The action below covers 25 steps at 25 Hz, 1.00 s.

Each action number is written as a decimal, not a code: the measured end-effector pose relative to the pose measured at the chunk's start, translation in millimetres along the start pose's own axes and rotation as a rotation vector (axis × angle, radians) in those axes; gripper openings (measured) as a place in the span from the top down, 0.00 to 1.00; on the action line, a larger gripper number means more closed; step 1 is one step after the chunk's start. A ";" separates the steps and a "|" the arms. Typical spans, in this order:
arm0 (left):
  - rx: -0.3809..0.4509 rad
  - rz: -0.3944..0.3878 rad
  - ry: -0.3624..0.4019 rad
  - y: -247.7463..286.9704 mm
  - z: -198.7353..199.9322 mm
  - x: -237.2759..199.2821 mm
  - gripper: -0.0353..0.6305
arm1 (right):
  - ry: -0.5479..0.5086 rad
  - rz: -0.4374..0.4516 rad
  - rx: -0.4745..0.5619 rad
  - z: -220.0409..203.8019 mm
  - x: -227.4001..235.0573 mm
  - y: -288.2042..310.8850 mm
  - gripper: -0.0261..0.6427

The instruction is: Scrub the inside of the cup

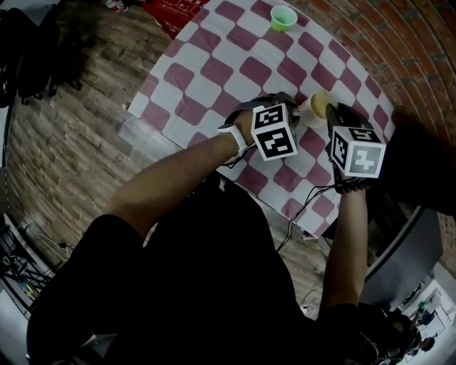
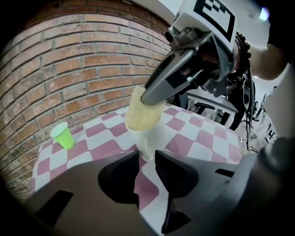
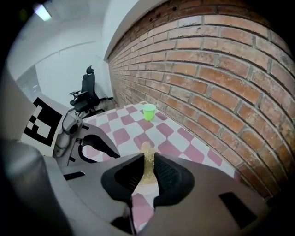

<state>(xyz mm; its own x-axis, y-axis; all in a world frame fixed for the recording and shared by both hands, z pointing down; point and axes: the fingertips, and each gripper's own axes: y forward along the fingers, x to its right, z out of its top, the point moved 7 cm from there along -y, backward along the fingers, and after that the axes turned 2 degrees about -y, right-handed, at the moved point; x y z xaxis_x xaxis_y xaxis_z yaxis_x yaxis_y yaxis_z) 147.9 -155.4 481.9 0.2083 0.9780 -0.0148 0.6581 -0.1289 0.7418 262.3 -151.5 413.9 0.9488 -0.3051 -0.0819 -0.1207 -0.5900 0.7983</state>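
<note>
Red brick walling (image 2: pixel 69 60) runs behind a table draped in a red-and-white chequered cloth (image 1: pixel 214 64), and pale wooden floorboards (image 1: pixel 64 142) fill the left side of the head view. Just right of that view's middle, a small white plastic cup (image 2: pixel 150 138) stands upright on the cloth, with both tools meeting at it.

In the left gripper view the left gripper (image 2: pixel 147 159) comes in low. Its dark jaws are drawn close on the narrow base of the white cup, which sits between their tips at lower centre.

From the upper right of the same view the right gripper (image 3: pixel 146 161) slants down. Its jaws are clamped on a pale yellow sponge (image 2: pixel 143 113), which is pushed into the mouth of the white cup and bulges above its rim. In the right gripper view the sponge shows as a thin yellow strip squeezed between the two ribbed pads, with a sliver of the cup below it.

A light green plastic cup (image 1: pixel 283 18) stands upright on the cloth, well apart from the others, at the top of the head view near the wall. At the upper left of the right gripper view, a black office chair (image 3: pixel 87 90) stands beyond the table against a white wall.
</note>
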 end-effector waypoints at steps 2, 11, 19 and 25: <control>-0.003 0.001 0.002 0.2 -0.6 -1.0 0.77 | -0.012 -0.005 -0.007 -0.4 -4.2 -2.0 0.85; -0.010 -0.022 0.004 7.6 -0.9 1.6 0.77 | 0.057 -0.027 -0.006 -10.3 2.8 -22.1 0.85; -0.014 -0.027 0.015 13.6 0.3 3.4 0.77 | 0.042 -0.023 -0.011 -12.1 -8.5 -18.2 0.85; -0.019 -0.035 0.002 13.7 -5.0 7.2 0.77 | 0.033 -0.016 -0.003 -8.5 -20.2 -24.7 0.85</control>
<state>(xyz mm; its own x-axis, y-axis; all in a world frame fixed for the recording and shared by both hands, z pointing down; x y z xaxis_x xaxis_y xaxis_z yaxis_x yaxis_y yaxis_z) 154.8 -149.3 495.4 0.1835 0.9822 -0.0399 0.6511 -0.0911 0.7535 248.6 -124.4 400.8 0.9596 -0.2711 -0.0749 -0.1050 -0.5925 0.7987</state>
